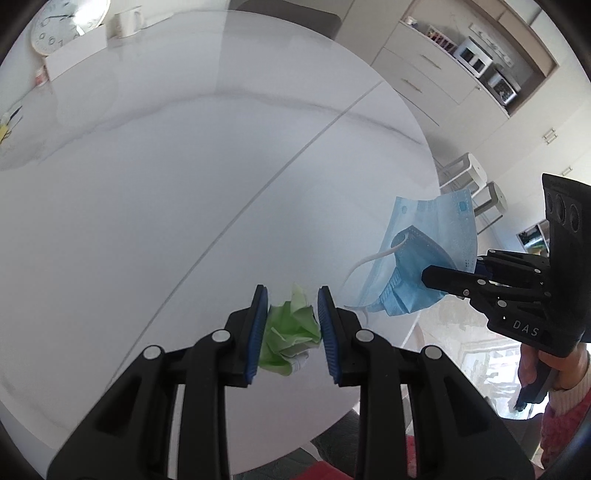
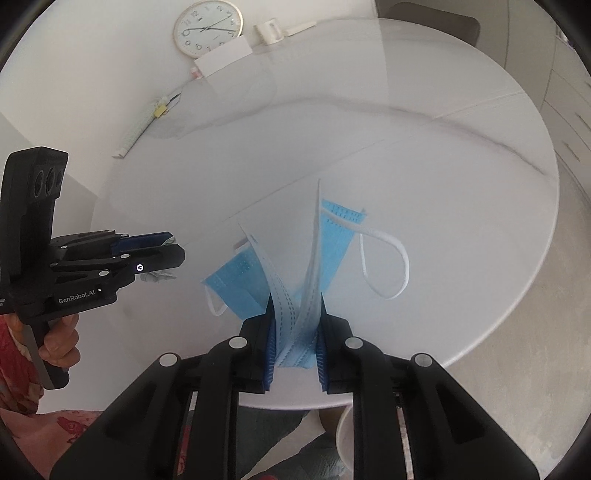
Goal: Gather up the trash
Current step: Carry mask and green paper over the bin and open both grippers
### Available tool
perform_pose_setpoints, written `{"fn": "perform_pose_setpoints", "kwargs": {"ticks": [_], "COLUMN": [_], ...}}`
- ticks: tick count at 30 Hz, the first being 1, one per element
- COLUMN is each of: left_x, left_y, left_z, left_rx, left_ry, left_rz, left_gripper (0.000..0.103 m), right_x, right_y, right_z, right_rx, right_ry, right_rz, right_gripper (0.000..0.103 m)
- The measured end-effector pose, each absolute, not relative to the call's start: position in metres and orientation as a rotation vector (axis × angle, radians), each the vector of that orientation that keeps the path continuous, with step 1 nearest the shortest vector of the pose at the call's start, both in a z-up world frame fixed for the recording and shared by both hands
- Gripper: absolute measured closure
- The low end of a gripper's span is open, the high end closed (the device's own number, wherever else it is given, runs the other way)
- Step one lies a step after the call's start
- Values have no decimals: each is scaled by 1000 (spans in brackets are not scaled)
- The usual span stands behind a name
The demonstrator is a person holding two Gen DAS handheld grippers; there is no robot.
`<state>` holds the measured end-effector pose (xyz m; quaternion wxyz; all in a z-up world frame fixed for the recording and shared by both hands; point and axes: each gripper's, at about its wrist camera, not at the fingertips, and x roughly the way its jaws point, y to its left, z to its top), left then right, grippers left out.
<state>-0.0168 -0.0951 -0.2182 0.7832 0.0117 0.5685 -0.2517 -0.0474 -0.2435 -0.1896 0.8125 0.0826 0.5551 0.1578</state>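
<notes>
we look from two fisheye cameras, one on each handheld gripper, each facing forward and steeply down along its own black fingers, which fill the lower middle of the frame at close range. both views take in the round white table (image 1: 184, 203) from above. the left wrist view catches the right gripper (image 1: 428, 277) at its right edge with the blue mask (image 1: 424, 236); the right wrist view catches the left gripper (image 2: 173, 251) at its left edge. both share the wall clock (image 2: 208, 28) near the upper left.

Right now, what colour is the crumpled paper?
Light green crumpled paper, clearest in the left wrist view.
</notes>
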Motion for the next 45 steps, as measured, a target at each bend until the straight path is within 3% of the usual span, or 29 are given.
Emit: {"fn": "perform_pose_setpoints", "kwargs": {"ticks": [8, 16, 18, 20, 22, 26, 37, 45], "left_x": [-75, -146, -154, -158, -163, -175, -173, -159], "left_y": [-231, -362, -379, -387, -383, -375, -362, -309], "left_z": [-215, -283, -302, -315, -319, -312, -276, -237], "left_rx": [190, 403, 430, 451, 453, 439, 446, 406], "left_ry": [1258, 1392, 1451, 1484, 1497, 1481, 1396, 1344], "left_rz": [-795, -995, -996, -964, -944, -924, -847, -746], "left_gripper": [75, 75, 70, 66, 53, 43, 26, 18], "right_x": [-122, -195, -205, -212, -217, -218, -211, -207], "right_y": [-349, -443, -456, -467, -472, -478, -476, -451], "right_z": [-185, -211, -218, -228, -234, -242, -247, -282], "right_rx": [256, 344, 355, 364, 370, 380, 372, 357], "right_ry": [1173, 1217, 1232, 1253, 1267, 1285, 1289, 1362], "right_rz": [144, -16, -23, -29, -23, -1, 58, 112], "right_gripper": [85, 85, 85, 85, 85, 85, 85, 85]}}
